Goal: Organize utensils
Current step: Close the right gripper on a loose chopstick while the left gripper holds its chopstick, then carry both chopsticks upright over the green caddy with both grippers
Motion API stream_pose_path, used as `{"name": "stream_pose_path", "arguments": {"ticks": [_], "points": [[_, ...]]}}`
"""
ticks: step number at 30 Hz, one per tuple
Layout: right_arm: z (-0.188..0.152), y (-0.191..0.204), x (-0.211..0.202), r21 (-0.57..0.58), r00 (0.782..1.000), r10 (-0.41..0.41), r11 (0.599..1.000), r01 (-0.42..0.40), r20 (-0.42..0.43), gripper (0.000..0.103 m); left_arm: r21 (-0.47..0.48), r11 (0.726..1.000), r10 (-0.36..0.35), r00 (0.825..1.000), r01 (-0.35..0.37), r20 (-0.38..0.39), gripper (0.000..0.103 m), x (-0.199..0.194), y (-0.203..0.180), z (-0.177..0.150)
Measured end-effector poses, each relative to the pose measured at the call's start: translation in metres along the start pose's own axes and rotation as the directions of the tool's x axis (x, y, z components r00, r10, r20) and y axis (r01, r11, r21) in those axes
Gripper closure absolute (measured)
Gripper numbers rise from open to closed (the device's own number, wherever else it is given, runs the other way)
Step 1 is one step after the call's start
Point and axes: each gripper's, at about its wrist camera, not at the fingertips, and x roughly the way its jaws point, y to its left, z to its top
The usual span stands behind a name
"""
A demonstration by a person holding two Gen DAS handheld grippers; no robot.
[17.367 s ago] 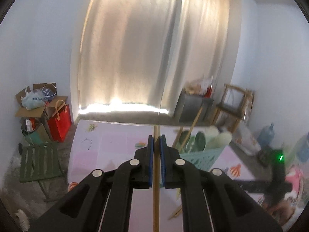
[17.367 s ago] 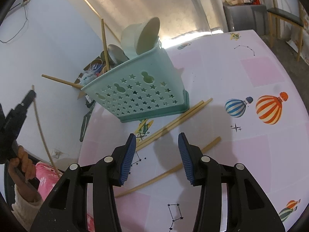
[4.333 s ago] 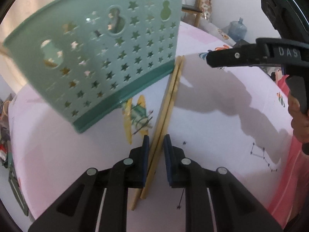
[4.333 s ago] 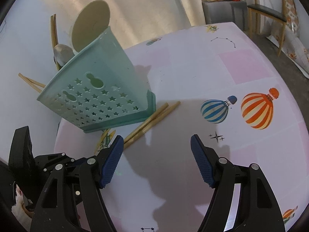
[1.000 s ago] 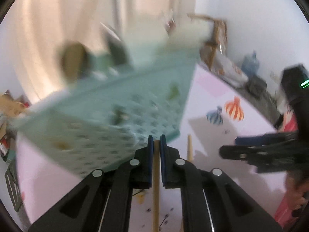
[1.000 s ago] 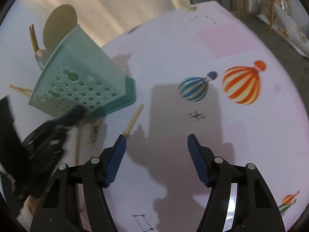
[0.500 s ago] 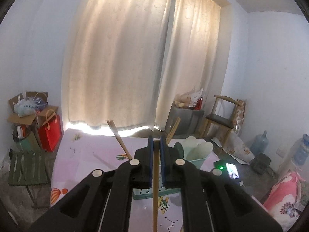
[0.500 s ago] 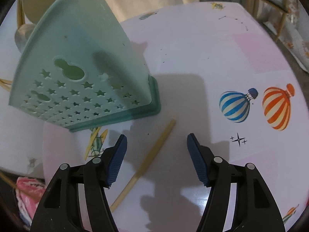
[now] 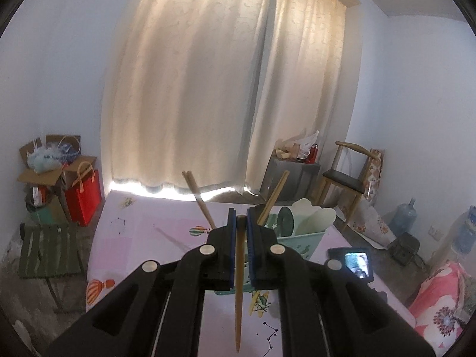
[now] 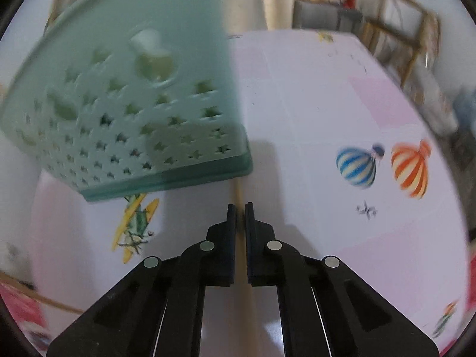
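Observation:
My left gripper [image 9: 240,223] is shut on a wooden chopstick [image 9: 238,291] and holds it upright, high above the table. Below it stands the teal star-holed utensil basket [image 9: 300,242], with chopsticks [image 9: 197,199] and pale spoons [image 9: 312,217] sticking out. In the right wrist view the basket [image 10: 131,119] is close at the upper left. My right gripper [image 10: 240,208] is low over the table, its jaws closed around the last chopstick [image 10: 238,192], which lies by the basket's base.
The table has a pink cloth [image 10: 312,104] printed with balloons [image 10: 383,166] and a plane [image 10: 135,226]. A phone [image 9: 357,263] lies at the table's right edge. A wooden chair [image 9: 348,178], grey cabinet [image 9: 293,178], red bag [image 9: 84,196] and green stool [image 9: 47,250] stand around.
My right gripper has dropped toward the table and closed from wide open onto the chopstick by the basket. My left gripper stays raised with its chopstick, now a little closer over the basket.

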Motion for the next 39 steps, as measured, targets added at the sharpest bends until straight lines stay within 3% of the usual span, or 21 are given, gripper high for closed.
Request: {"name": "stream_pose_path", "arguments": {"ticks": [2, 5, 7, 11, 14, 17, 19, 22, 25, 30, 34, 39], "points": [[0.002, -0.014, -0.002, 0.074, 0.999, 0.049, 0.996, -0.048, -0.011, 0.099, -0.014, 1.0, -0.002, 1.0, 0.002, -0.005, 0.097, 0.0, 0.003, 0.0], [0.004, -0.03, -0.017, 0.136, 0.994, 0.105, 0.985, -0.109, 0.04, 0.099, -0.034, 0.999, -0.009, 1.0, 0.009, -0.006, 0.097, -0.001, 0.004, 0.0], [0.002, -0.033, -0.031, 0.141, 0.988, 0.126, 0.981, -0.137, 0.085, 0.099, -0.041, 0.999, -0.008, 1.0, 0.008, -0.002, 0.097, -0.003, 0.005, 0.001], [-0.011, -0.033, -0.07, 0.09, 0.958, 0.189, 0.973, -0.212, 0.217, 0.099, -0.054, 0.998, -0.016, 1.0, 0.016, 0.005, 0.097, -0.005, 0.005, 0.003], [-0.021, -0.025, -0.099, 0.007, 0.921, 0.229, 0.97, -0.244, 0.314, 0.099, -0.063, 0.998, -0.025, 1.0, 0.026, 0.009, 0.097, -0.006, 0.005, 0.004], [-0.028, -0.009, -0.126, -0.135, 0.86, 0.275, 0.961, -0.24, 0.43, 0.099, -0.067, 0.997, -0.031, 0.999, 0.032, 0.013, 0.097, -0.007, 0.004, 0.006], [-0.017, -0.006, -0.135, -0.189, 0.832, 0.293, 0.955, -0.229, 0.471, 0.099, -0.073, 0.997, -0.037, 0.999, 0.038, 0.014, 0.097, -0.005, 0.004, 0.005], [-0.017, 0.003, -0.161, -0.262, 0.771, 0.365, 0.929, -0.262, 0.522, 0.099, -0.065, 0.997, -0.039, 0.999, 0.04, 0.013, 0.097, -0.004, 0.0, 0.006], [-0.018, 0.011, -0.174, -0.332, 0.737, 0.401, 0.91, -0.25, 0.545, 0.099, -0.051, 0.997, -0.051, 0.999, 0.052, 0.01, 0.097, -0.004, -0.003, 0.004], [-0.027, 0.002, -0.157, -0.36, 0.754, 0.393, 0.906, -0.221, 0.527, 0.099, -0.017, 0.998, -0.065, 0.998, 0.065, 0.019, 0.096, -0.008, -0.012, 0.004], [-0.03, -0.005, -0.141, -0.342, 0.785, 0.386, 0.909, -0.236, 0.484, 0.099, -0.027, 0.997, -0.07, 0.997, 0.071, 0.014, 0.096, -0.005, -0.011, 0.007], [-0.042, 0.007, -0.159, -0.345, 0.782, 0.376, 0.913, -0.22, 0.496, 0.099, -0.039, 0.997, -0.066, 0.998, 0.066, 0.014, 0.096, -0.006, -0.009, 0.009]]}}
